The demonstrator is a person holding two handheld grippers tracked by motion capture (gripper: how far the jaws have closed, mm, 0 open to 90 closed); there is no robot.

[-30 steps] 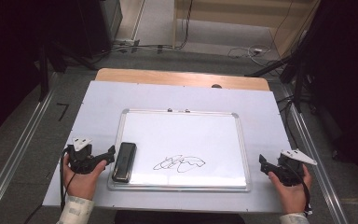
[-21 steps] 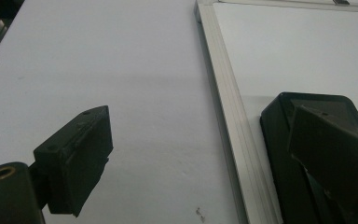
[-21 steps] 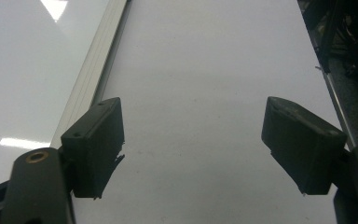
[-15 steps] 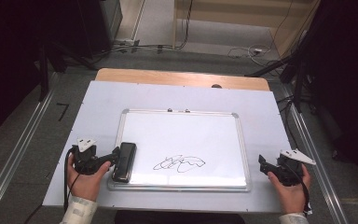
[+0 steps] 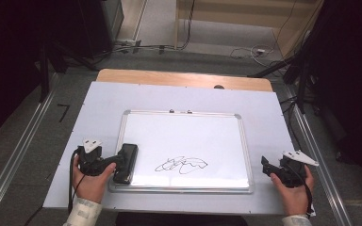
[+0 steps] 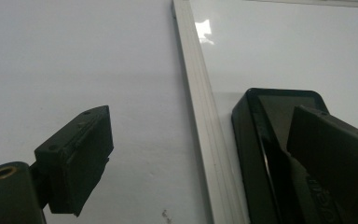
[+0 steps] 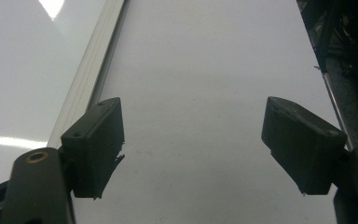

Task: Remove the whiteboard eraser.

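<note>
A white-framed whiteboard (image 5: 184, 136) lies flat on the table with a black scribble (image 5: 181, 165) near its lower middle. A black eraser (image 5: 126, 162) rests on the board just inside its left frame. My left gripper (image 5: 117, 165) is open at the eraser's near end. In the left gripper view the eraser (image 6: 265, 154) lies partly behind the right jaw, the left jaw hangs over the table outside the frame (image 6: 200, 98), and the left gripper (image 6: 205, 130) spans that frame. My right gripper (image 5: 266, 167) is open and empty, right of the board.
A white sheet (image 5: 89, 113) covers the table, with a wooden strip (image 5: 184, 79) along its far edge. In the right gripper view the right gripper (image 7: 191, 121) stands over bare white surface, with the board's frame (image 7: 98, 60) to its left and the table's edge (image 7: 328, 84) at right.
My left gripper has moved right, up to the eraser, so its open jaws now straddle the board's left frame. The right gripper has stayed put.
</note>
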